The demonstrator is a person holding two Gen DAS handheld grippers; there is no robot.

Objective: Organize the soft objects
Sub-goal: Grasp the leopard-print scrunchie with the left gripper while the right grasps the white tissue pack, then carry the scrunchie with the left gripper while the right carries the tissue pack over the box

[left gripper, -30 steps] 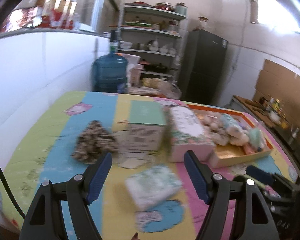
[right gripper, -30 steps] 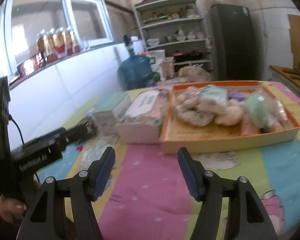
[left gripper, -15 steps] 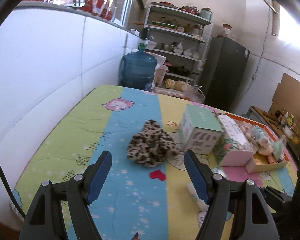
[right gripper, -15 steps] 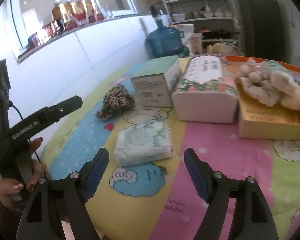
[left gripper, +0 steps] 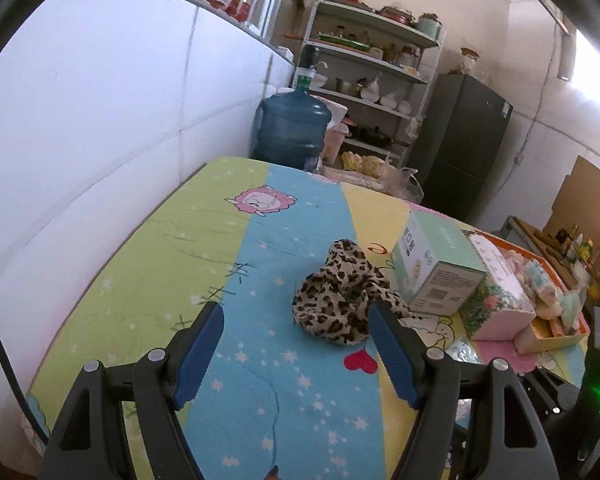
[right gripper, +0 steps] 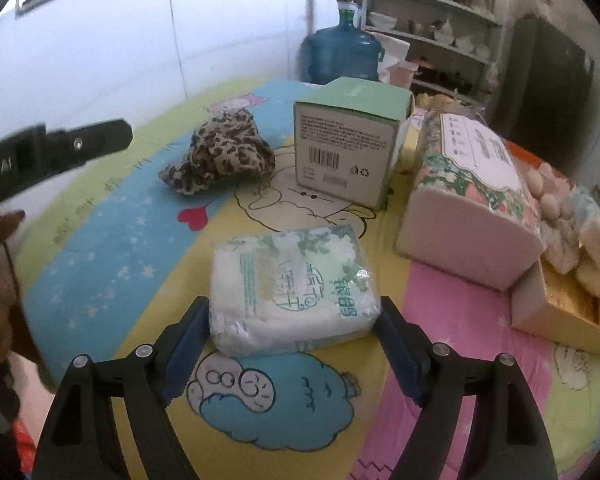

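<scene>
The right gripper (right gripper: 294, 340) is held spread, its jaws having just been opening, with the tissue pack (right gripper: 290, 290) between its unpressed pads on the tablecloth (right gripper: 112, 248). The left gripper (left gripper: 296, 350) is spread and empty; the leopard cloth (left gripper: 342, 300) lies just beyond.

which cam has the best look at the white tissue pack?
Right wrist. The tissue pack lies whole and close on the cartoon cloth, framed by the open right gripper. The left wrist view shows only a shiny sliver of it beside the right finger.
</scene>
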